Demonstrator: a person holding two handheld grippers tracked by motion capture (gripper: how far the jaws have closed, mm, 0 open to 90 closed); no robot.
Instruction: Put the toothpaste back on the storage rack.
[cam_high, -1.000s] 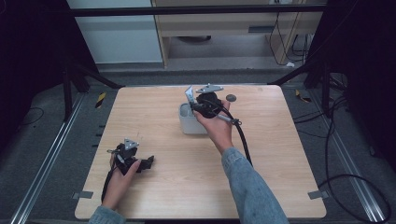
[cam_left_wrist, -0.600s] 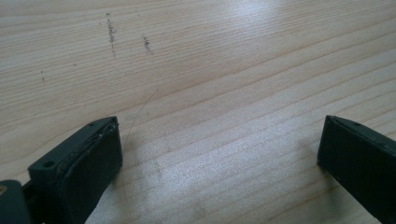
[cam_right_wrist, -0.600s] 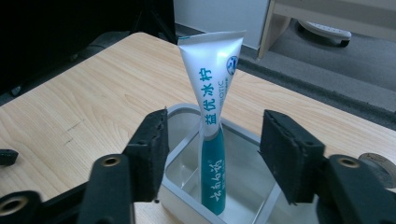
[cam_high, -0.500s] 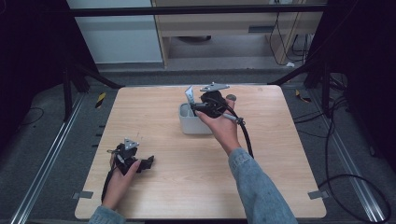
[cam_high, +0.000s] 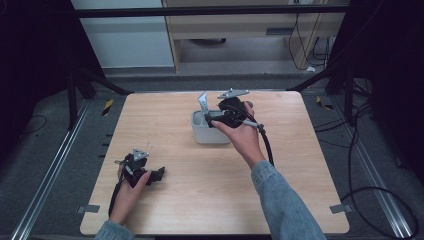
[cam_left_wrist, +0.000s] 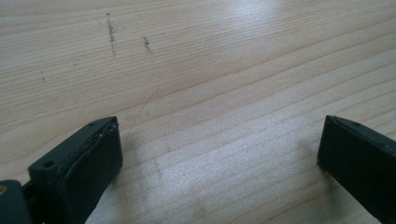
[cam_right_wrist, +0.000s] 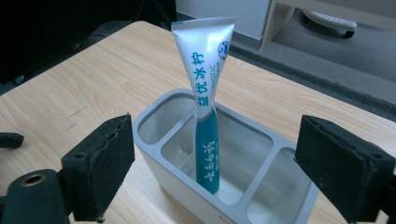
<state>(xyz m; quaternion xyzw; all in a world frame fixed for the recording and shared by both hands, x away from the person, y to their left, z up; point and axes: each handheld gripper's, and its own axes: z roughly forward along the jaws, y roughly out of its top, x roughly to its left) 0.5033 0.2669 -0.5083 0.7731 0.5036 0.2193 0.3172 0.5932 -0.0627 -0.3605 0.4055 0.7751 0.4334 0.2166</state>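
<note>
Grey organizer (cam_right_wrist: 187, 158) on tabletop (cam_high: 165, 120) holds toothpaste tube (cam_right_wrist: 205, 107) upright in middle compartment; right tool (cam_right_wrist: 215, 163) and left tool (cam_left_wrist: 219, 154) gape empty; suggest withdrawing right straight back, avoiding tube.

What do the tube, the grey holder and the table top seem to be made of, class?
Tube: probably glossy laminated plastic, its flat crimped end shining. Holder: seemingly matte grey plastic, with smooth rounded moulded walls. Table top: light wood or wood-look laminate, with straight grain lines and soft sheen.
</note>
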